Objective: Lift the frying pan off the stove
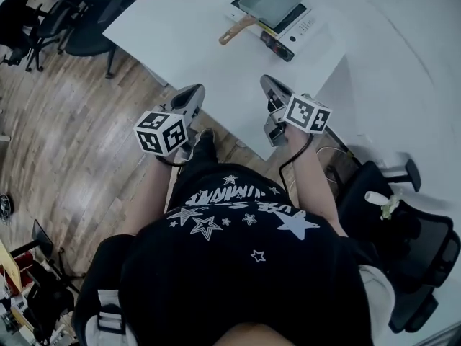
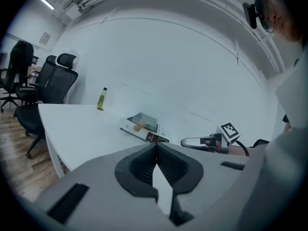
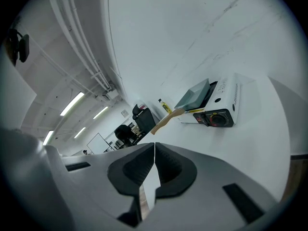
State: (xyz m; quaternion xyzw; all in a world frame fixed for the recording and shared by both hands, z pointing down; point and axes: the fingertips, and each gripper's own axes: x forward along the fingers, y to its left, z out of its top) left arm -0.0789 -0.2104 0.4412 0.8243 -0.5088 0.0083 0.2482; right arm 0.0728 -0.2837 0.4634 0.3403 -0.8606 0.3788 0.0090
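A square grey frying pan (image 1: 270,2) with a wooden handle (image 1: 236,31) rests on a white portable stove (image 1: 301,24) on the far part of the white table (image 1: 216,71). Both grippers hover side by side over the table's near edge, well short of the stove. My left gripper (image 1: 194,91) is shut with nothing in it, and so is my right gripper (image 1: 268,82). The left gripper view shows the pan (image 2: 144,121) ahead and the right gripper (image 2: 185,142) beside it. In the right gripper view the pan (image 3: 195,94) and its handle (image 3: 166,119) lie ahead, beyond touching jaws.
A small yellow bottle (image 2: 101,99) stands on the table's far left. Black office chairs (image 1: 86,13) stand on the wooden floor to the left, and another chair (image 1: 403,236) is at my right. The stove's knob (image 3: 219,118) faces me.
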